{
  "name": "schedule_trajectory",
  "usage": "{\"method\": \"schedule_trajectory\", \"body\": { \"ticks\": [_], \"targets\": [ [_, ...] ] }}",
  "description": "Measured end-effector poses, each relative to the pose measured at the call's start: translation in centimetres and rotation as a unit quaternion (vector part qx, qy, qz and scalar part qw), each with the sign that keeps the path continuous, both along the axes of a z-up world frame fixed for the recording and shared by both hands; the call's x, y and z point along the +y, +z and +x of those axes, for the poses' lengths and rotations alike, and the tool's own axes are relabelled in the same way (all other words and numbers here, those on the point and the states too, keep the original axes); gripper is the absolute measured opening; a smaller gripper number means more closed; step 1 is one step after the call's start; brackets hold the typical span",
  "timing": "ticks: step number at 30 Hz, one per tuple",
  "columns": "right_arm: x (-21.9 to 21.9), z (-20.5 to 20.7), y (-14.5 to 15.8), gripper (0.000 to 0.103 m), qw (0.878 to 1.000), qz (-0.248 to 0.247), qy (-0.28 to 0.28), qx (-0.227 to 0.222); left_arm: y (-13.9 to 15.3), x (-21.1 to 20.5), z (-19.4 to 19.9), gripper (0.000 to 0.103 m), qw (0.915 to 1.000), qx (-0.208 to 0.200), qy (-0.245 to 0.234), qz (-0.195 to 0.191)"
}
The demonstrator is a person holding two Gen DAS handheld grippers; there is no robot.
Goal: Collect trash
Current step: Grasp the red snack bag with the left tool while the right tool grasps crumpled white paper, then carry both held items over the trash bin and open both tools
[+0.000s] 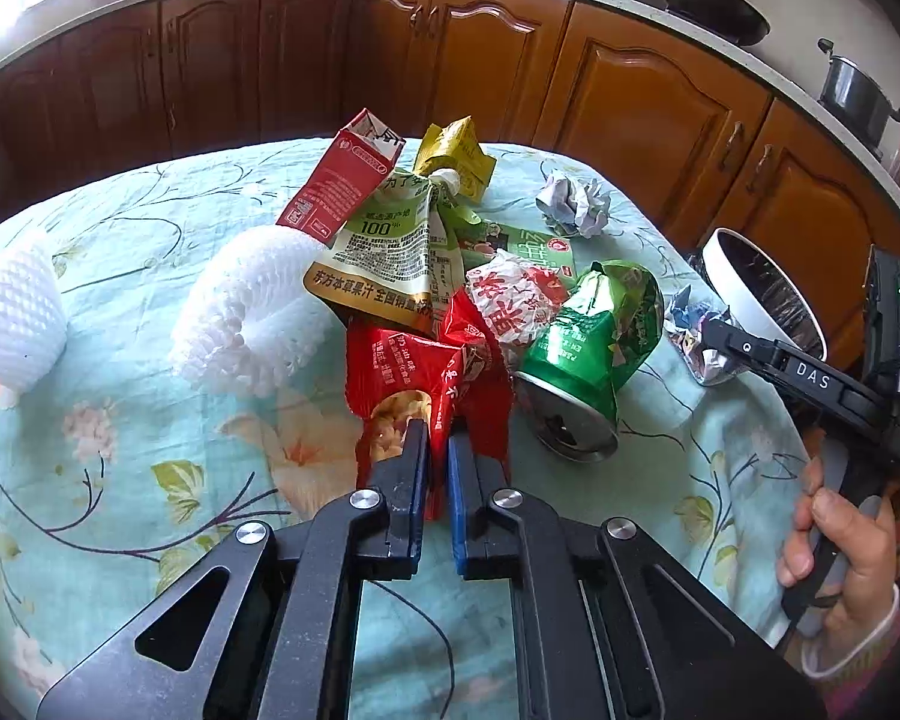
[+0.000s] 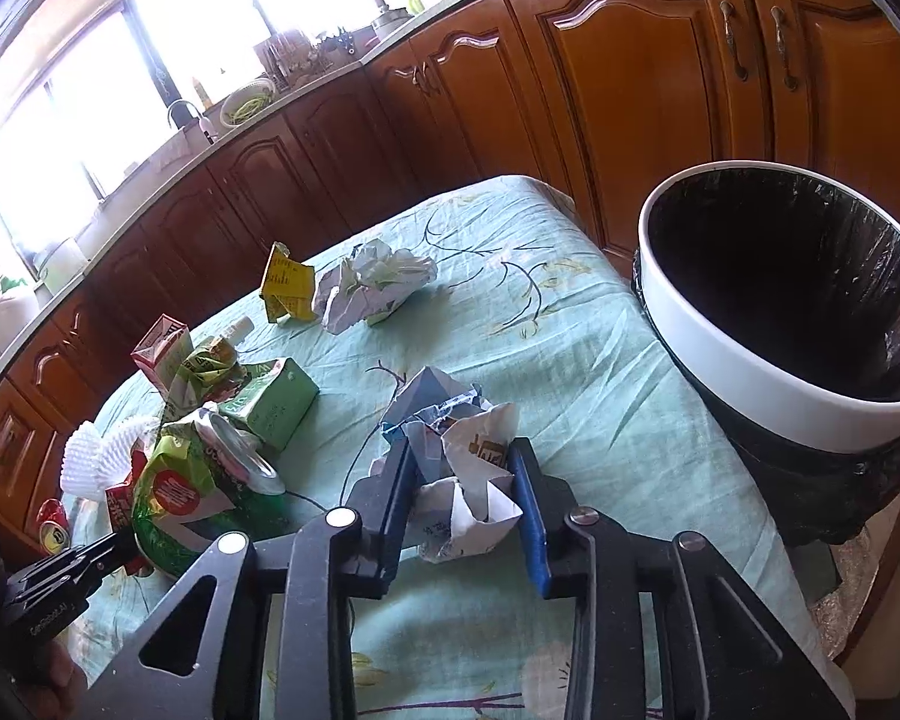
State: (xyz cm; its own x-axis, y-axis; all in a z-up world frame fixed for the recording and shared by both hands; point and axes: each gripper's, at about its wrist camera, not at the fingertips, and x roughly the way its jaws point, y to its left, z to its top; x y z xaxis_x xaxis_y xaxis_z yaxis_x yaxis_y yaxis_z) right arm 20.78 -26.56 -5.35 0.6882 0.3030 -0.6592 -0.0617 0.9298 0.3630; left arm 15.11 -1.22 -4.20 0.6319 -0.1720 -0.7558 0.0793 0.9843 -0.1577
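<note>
Now the left gripper [image 1: 435, 438] has its fingers pinched narrow on a red wrapper [image 1: 426, 372] at the near edge of the trash pile. Right gripper [image 2: 459, 468] — fingers set wider — clasps a crumpled paper wad [image 2: 462, 480] on the worktop [image 2: 570, 360], near the bin [image 2: 750, 372]. Counted in the pile: two foam nets [image 1: 252, 312], one green can [image 1: 588, 354], one red carton [image 1: 336, 180], one yellow carton [image 1: 456, 150], one green box [image 2: 276, 402] — plus a second paper wad [image 2: 378, 282] apart.

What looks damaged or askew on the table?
The green can is crushed and lies on its side in the litter pile. A red carton leans tilted over the white foam net. Two crumpled paper balls lie apart from the pile. Nothing looks spilled.
</note>
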Motion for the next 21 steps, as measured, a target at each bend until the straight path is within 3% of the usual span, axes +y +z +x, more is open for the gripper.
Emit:
{"method": "schedule_trajectory", "body": {
  "ticks": [11, 21],
  "targets": [
    [-1.8, -2.8, 2.3, 0.028, 0.999, 0.025, -0.004, -0.027, 4.2, -0.5, -2.3, 0.004, 0.9983, -0.058, -0.008, -0.003],
    [-5.2, -4.2, 4.0, 0.028, 0.998, 0.031, -0.034, -0.048, 6.2, -4.7, -1.0, 0.004, 0.9958, -0.065, -0.059, -0.029]
  ]
}}
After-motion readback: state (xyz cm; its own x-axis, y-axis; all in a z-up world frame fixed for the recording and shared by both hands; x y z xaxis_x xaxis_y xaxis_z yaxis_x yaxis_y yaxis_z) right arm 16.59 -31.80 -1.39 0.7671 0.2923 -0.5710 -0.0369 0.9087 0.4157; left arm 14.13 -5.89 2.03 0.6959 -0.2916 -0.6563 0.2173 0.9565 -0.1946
